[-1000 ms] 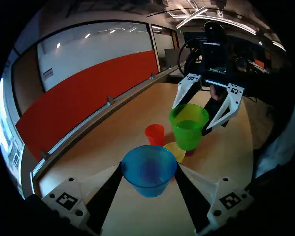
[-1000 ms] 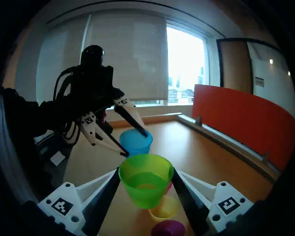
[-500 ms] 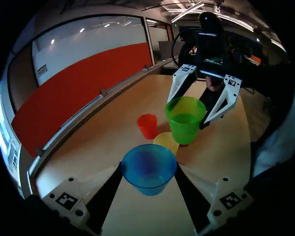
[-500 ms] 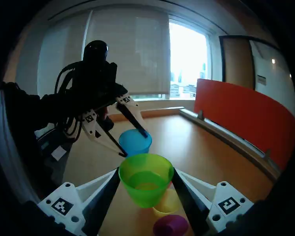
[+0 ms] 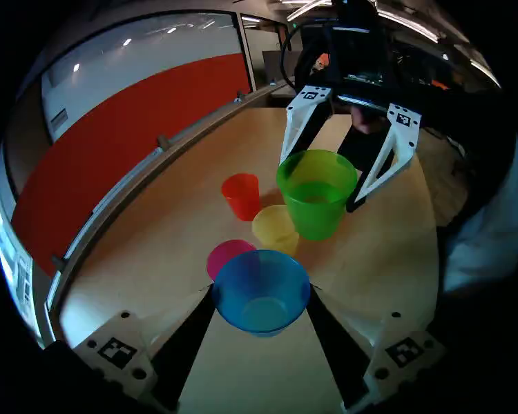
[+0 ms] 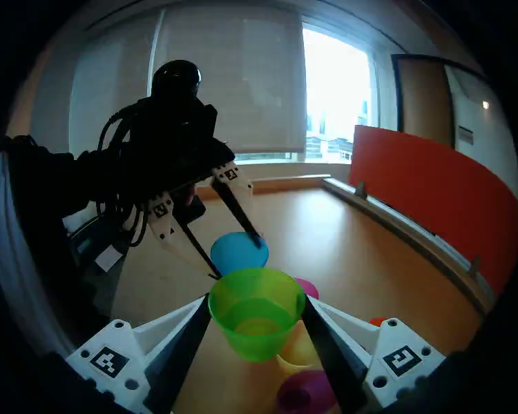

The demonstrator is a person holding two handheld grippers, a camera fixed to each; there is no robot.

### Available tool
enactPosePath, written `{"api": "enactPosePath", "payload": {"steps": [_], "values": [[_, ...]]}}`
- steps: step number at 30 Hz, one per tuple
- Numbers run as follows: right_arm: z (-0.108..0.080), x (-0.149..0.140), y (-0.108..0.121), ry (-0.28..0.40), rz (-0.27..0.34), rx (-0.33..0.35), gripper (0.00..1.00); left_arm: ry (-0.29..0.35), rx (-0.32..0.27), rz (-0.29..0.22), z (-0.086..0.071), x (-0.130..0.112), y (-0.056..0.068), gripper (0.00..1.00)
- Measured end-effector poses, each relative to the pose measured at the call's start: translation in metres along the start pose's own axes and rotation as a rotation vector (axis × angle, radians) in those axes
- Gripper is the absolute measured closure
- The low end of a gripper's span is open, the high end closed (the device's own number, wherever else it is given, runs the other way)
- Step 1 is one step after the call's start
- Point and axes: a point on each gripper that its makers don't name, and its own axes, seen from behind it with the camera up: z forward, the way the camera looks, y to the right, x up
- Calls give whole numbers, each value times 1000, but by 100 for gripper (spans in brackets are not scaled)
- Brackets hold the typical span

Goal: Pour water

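Water (image 5: 317, 198) stands in the green cup (image 5: 315, 222), up to about half its height. That cup is clamped between the fingers of the right tongs (image 6: 257, 298) and held upright above the tabletop (image 5: 183, 228).

From the left, the left tongs (image 5: 260, 290) are closed on the blue cup (image 5: 261, 307), with both fingers pressing its sides and the cup upright. I cannot tell whether it holds anything.

Between the 2 pairs of tongs, 3 small cups stand on the tabletop:
- A pink cup (image 5: 224, 254) is just ahead of the left tongs, partly hidden by the blue rim.
- A yellow cup (image 5: 274, 228) is beyond the pink one.
- An orange cup (image 5: 242, 195) is farthest from the left tongs, beside the green cup.

The green cup hangs just past the yellow one, near the blue cup but not over it.

The step in hand looks like the approach before pouring, since both cups are gripped and level and no water leaves the green rim. The next move calls for bringing the green rim over the blue cup's mouth. The right tongs should then tip slowly while the left tongs stay level, so the stream lands inside and not on the 3 cups below.
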Motion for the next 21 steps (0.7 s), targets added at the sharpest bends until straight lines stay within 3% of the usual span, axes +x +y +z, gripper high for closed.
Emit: {"api": "enactPosePath", "payload": {"steps": [21], "values": [[15, -31, -7, -71, 6, 36, 7, -106, -69, 29, 18, -38, 22, 10]]}}
